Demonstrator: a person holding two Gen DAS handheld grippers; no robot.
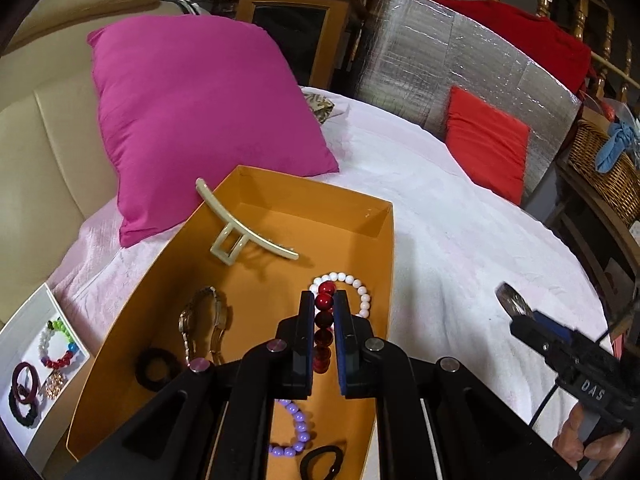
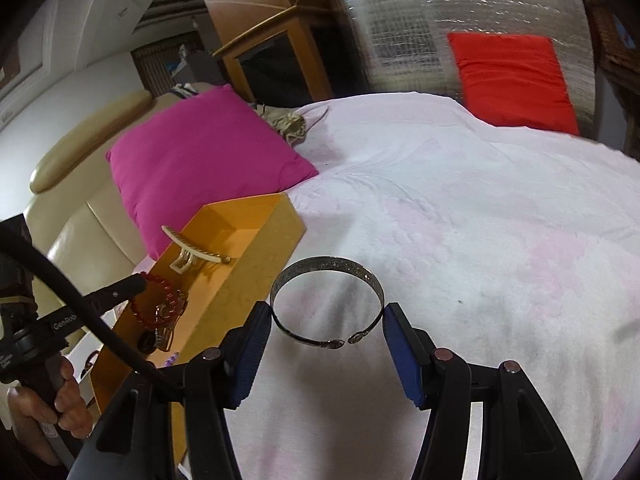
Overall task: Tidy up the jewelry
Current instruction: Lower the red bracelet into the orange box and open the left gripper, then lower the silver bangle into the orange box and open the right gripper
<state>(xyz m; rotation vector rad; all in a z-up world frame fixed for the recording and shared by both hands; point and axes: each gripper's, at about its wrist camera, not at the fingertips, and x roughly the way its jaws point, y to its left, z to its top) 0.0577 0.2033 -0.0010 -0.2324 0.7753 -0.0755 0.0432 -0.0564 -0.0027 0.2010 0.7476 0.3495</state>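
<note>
My left gripper [image 1: 324, 300] is shut on a red bead bracelet [image 1: 324, 320] and holds it over the orange box [image 1: 384, 248]; the bracelet also shows in the right wrist view [image 2: 156, 300]. In the box lie a cream hair claw [image 1: 240, 228], a white bead bracelet [image 1: 360, 292], a watch [image 1: 200, 320], a purple bead bracelet [image 1: 298, 428] and black hair ties [image 1: 158, 368]. My right gripper [image 2: 328, 316] is shut on a silver cuff bangle [image 2: 326, 300] and holds it above the bed, right of the box [image 2: 248, 280].
A white tray [image 1: 48, 300] left of the box holds a multicolour bead bracelet [image 1: 58, 344], hair ties and a brooch. A magenta pillow [image 1: 200, 112] lies behind the box. A red cushion [image 1: 488, 140] leans at the bed's far side. A wicker basket [image 1: 608, 168] stands right.
</note>
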